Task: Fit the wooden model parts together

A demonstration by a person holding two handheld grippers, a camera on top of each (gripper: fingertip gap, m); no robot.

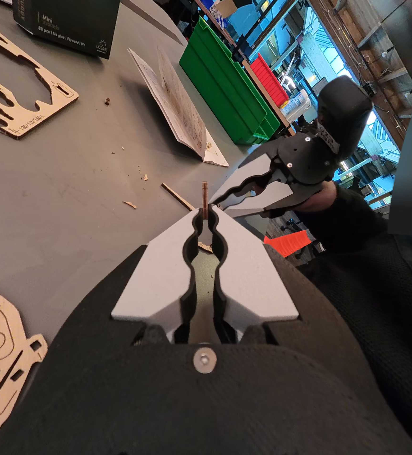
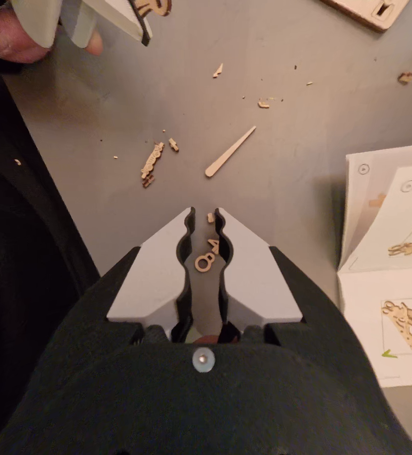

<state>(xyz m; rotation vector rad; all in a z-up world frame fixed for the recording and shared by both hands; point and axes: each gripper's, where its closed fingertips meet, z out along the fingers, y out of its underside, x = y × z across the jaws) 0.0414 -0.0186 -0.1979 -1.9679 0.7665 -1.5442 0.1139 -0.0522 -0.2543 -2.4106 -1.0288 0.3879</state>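
Grey worktop (image 2: 298, 73), littered with pale wood chips; green plastic bins (image 1: 224, 86) and shelving stand beyond its far edge. Left tool (image 1: 205, 213) clamped edge-on upon a thin flat wooden model part (image 1: 204, 197). Right tool (image 2: 203, 211) stands narrowly apart above the worktop; a small wooden ring piece (image 2: 203, 263) lies beneath it, unheld, a tapered wooden stick (image 2: 229, 152) beyond.

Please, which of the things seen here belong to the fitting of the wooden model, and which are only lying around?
Belong to the job:
left tool, shut on a thin wooden piece
right tool, open
ring-shaped wooden part
cut-out plywood sheet
instruction booklet

Only lying around:
green bins
wood crumbs
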